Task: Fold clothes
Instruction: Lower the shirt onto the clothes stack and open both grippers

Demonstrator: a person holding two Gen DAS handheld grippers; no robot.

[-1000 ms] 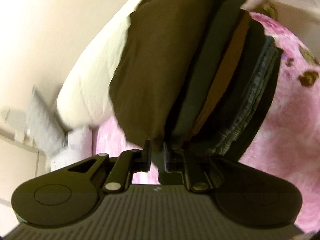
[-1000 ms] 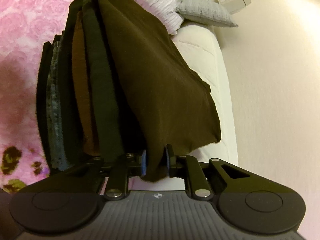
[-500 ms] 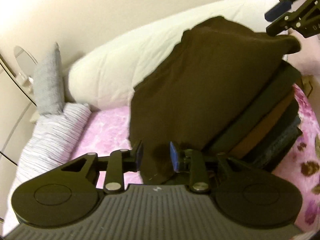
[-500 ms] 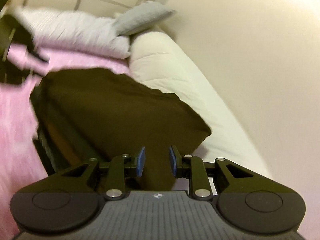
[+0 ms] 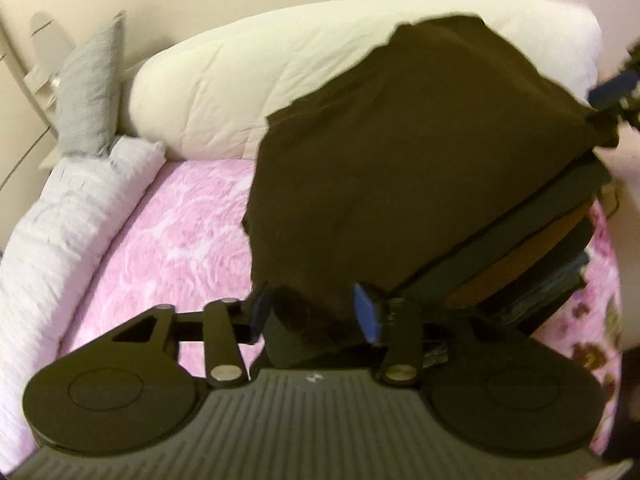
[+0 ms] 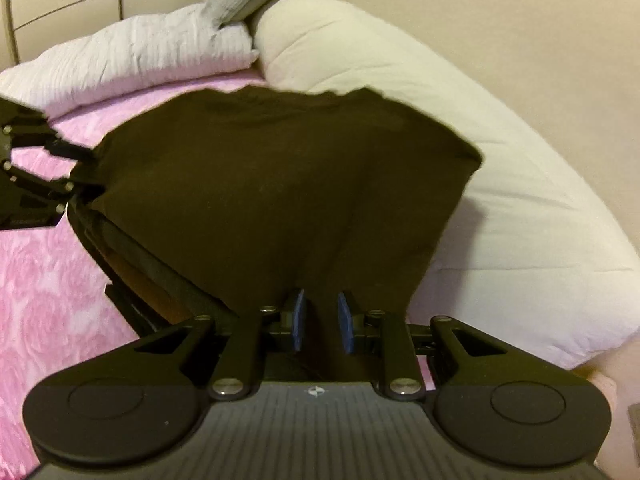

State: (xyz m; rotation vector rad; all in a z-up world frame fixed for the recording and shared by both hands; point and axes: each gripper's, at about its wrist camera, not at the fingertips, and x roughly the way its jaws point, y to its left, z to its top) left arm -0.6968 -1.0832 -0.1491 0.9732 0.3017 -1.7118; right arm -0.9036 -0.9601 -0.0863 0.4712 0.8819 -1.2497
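A bedroom at home: a bed with a pink rose-print sheet [image 5: 176,236], a cream duvet [image 5: 280,80] rolled at twelve o'clock, a grey pillow [image 5: 90,92] and white pillow [image 5: 76,208] at ten o'clock, plain wall [image 6: 520,20] behind.

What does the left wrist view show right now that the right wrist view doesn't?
Only the left wrist view shows the stack's colours: a dark teal layer, an orange-brown one and denim under the dark brown garment. Only the right wrist view shows the panelled wall. Both show that garment, the cream duvet, pink bedspread, grey pillow, and both grippers open, left, right.
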